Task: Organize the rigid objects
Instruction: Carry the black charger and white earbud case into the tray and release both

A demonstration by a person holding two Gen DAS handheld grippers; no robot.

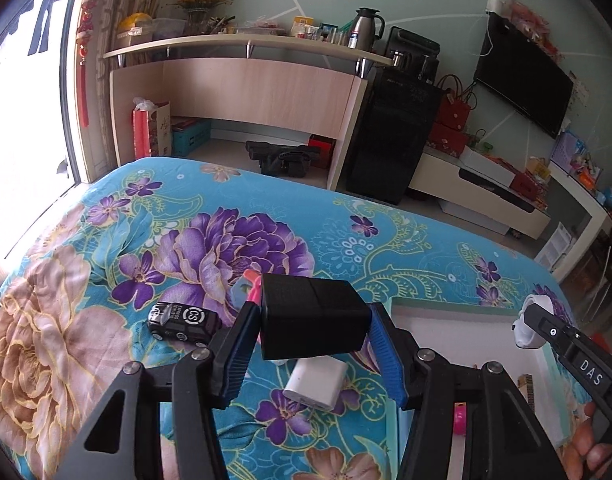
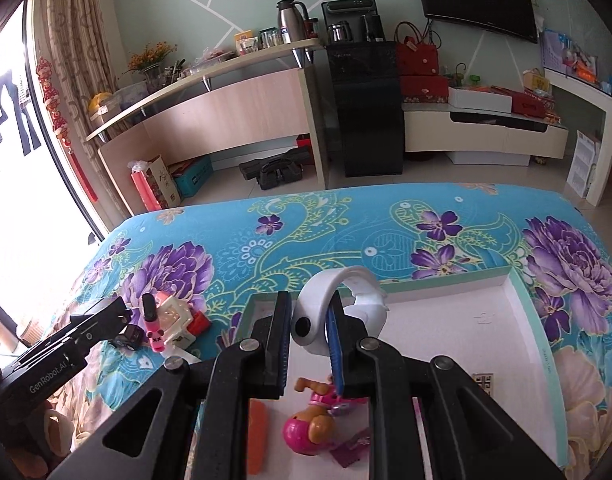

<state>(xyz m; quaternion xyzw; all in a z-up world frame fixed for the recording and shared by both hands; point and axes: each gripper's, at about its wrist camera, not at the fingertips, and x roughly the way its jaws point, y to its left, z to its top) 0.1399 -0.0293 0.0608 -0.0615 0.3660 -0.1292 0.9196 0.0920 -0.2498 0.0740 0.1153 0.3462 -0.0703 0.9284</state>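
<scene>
Left wrist view: left gripper [image 1: 314, 340] clamped on black box [image 1: 312, 316], held above floral bedspread [image 1: 346, 232] (white charger [image 1: 316, 386] beneath). Right gripper [image 2: 308, 332] grasps white watch [image 2: 338, 308] over white tray [image 2: 466, 320].

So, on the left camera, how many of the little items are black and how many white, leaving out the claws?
Black: 2, the box and the car
White: 2, the charger and the watch
Total: 4
</scene>
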